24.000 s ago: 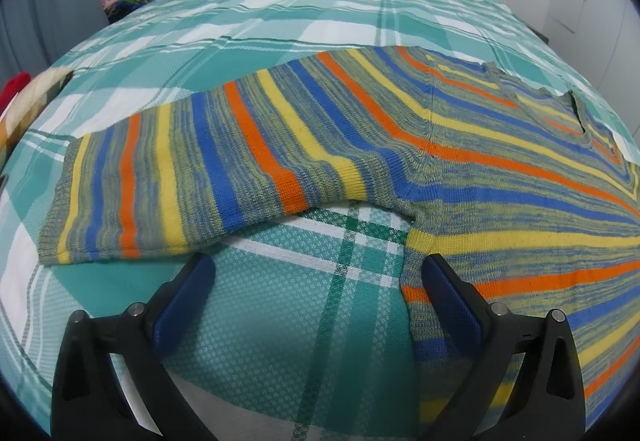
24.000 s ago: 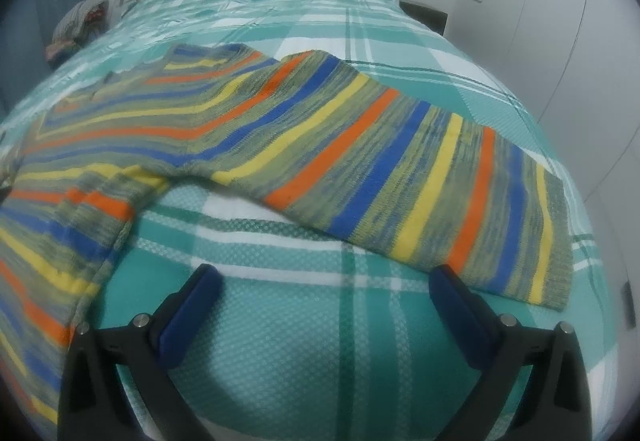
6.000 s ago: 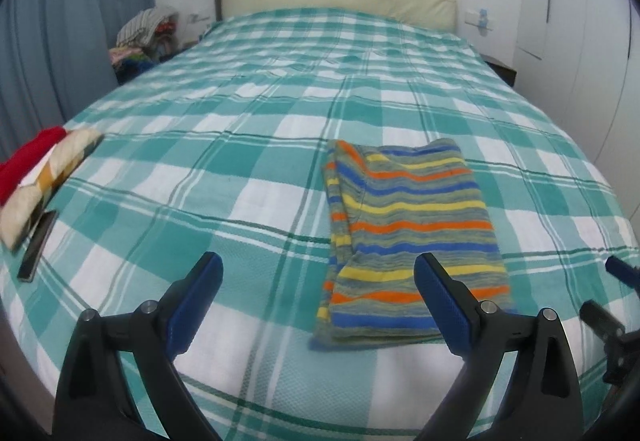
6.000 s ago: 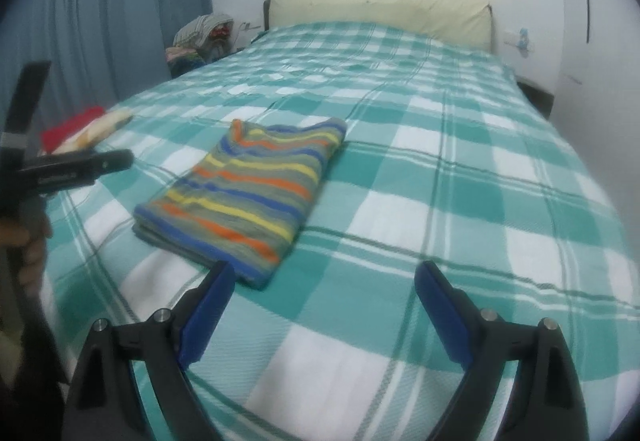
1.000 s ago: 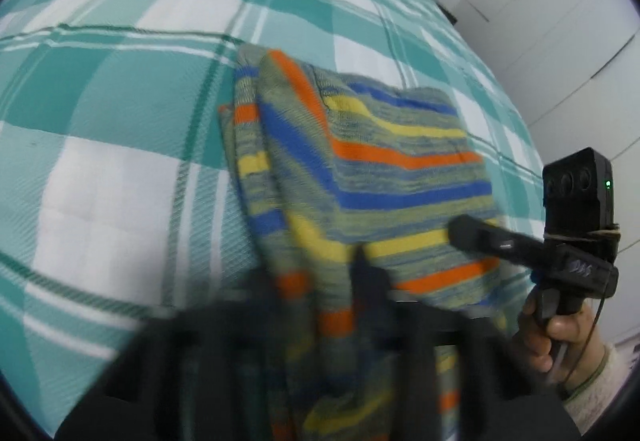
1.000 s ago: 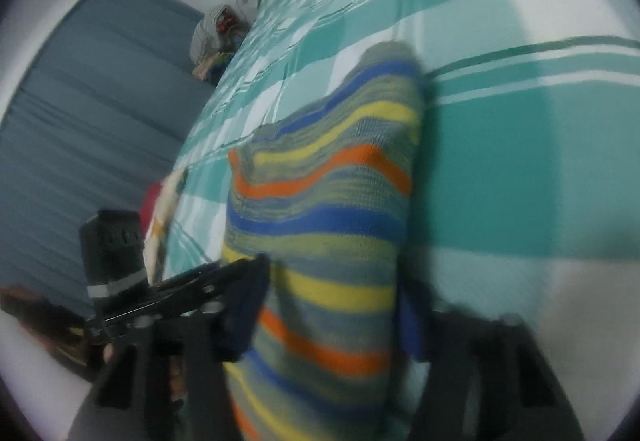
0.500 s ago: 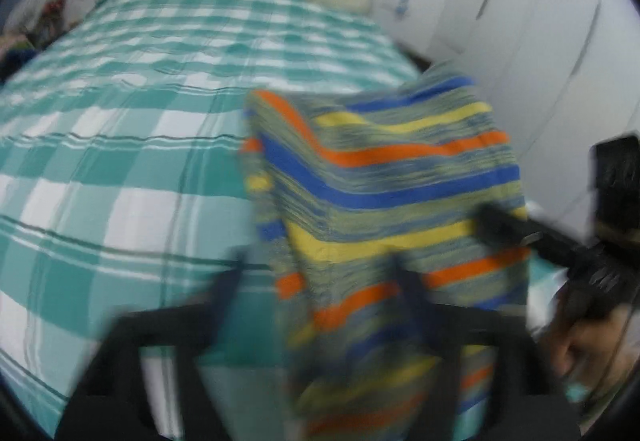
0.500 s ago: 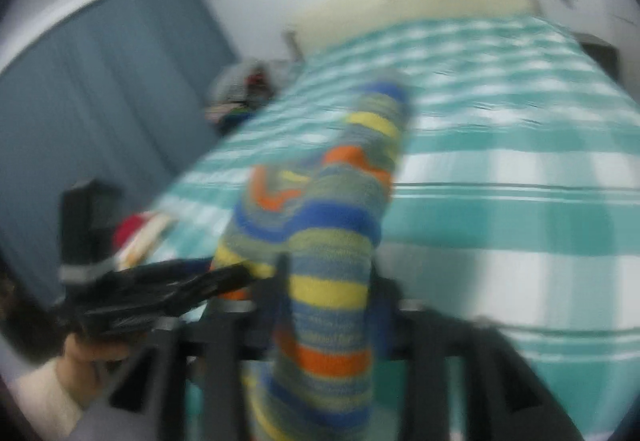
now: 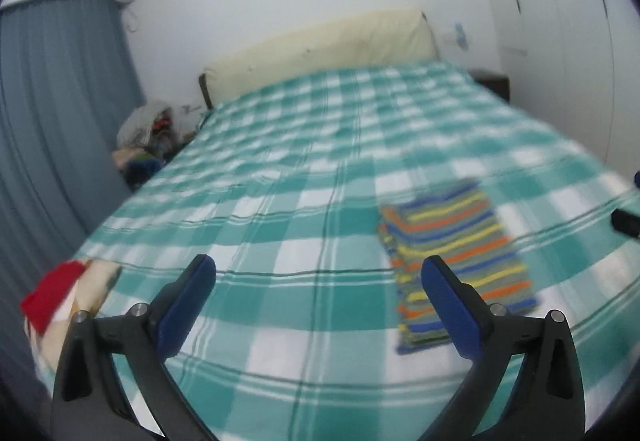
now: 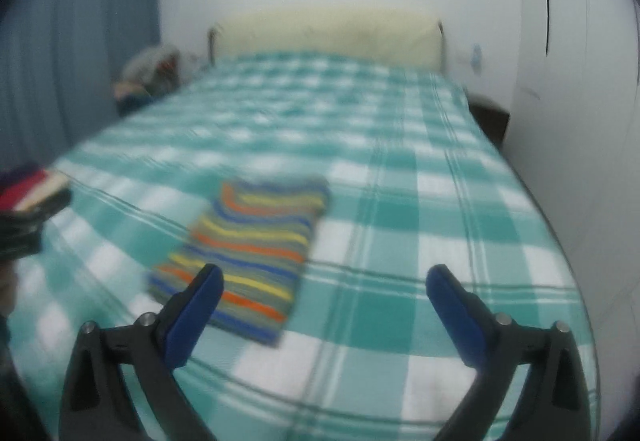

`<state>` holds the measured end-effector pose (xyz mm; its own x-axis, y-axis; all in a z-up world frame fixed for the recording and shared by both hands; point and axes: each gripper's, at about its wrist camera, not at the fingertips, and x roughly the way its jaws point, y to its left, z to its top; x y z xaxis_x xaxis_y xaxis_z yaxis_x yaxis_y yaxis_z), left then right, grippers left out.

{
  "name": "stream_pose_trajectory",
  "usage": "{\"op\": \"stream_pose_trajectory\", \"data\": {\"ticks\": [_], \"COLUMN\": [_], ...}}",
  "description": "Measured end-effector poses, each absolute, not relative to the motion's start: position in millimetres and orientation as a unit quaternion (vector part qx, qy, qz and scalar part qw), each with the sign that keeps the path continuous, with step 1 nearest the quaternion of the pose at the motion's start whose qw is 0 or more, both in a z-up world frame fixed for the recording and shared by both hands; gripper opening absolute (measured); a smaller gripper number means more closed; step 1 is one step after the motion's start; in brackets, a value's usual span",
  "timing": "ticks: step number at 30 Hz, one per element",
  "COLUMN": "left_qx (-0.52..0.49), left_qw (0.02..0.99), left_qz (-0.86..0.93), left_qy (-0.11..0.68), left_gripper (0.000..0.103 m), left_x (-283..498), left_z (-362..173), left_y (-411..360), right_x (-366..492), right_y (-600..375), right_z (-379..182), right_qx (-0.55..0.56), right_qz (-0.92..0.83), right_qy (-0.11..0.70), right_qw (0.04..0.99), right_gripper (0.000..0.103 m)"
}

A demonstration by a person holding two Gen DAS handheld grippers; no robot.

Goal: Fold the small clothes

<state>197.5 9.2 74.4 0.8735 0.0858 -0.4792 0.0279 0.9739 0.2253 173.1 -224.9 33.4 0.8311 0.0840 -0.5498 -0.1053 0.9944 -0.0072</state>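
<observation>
The striped sweater (image 9: 452, 253), with blue, yellow and orange bands, lies folded into a small rectangle on the green-and-white checked bed (image 9: 280, 209). It also shows in the right wrist view (image 10: 248, 253). My left gripper (image 9: 320, 273) is open and empty, held back above the bed's near edge, left of the sweater. My right gripper (image 10: 324, 281) is open and empty, held back to the right of the sweater. Both views are blurred by motion.
A red-and-cream folded cloth (image 9: 68, 289) lies at the bed's left edge. A cream headboard cushion (image 9: 320, 45) is at the far end. A pile of clothes (image 9: 148, 137) sits beside a blue curtain (image 9: 48, 113). White wardrobe doors (image 10: 580, 101) stand on the right.
Half a second ago both grippers held the folded sweater up off the bed. Now it lies flat on the bed, both grippers have let go, opened and pulled back.
</observation>
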Motion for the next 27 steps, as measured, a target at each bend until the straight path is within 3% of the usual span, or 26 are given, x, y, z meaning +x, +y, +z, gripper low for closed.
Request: {"op": "stream_pose_trajectory", "data": {"ticks": [6, 13, 27], "left_qx": [0.118, 0.088, 0.027], "left_qw": [0.936, 0.923, 0.933], "left_qz": [0.036, -0.014, 0.033], "left_qy": [0.329, 0.374, 0.356], "left_gripper": [0.103, 0.103, 0.103], "left_x": [140, 119, 119], "left_z": [66, 21, 29], "left_y": [-3, -16, 18], "right_x": [109, 81, 77], "right_y": [-193, -163, -151], "right_z": [81, 38, 13], "right_qx": [-0.013, -0.018, -0.048], "right_qz": [0.056, 0.049, 0.057], "right_qy": [0.286, 0.326, 0.348], "right_qw": [0.957, 0.944, 0.935], "right_gripper": [0.103, 0.103, 0.103]}}
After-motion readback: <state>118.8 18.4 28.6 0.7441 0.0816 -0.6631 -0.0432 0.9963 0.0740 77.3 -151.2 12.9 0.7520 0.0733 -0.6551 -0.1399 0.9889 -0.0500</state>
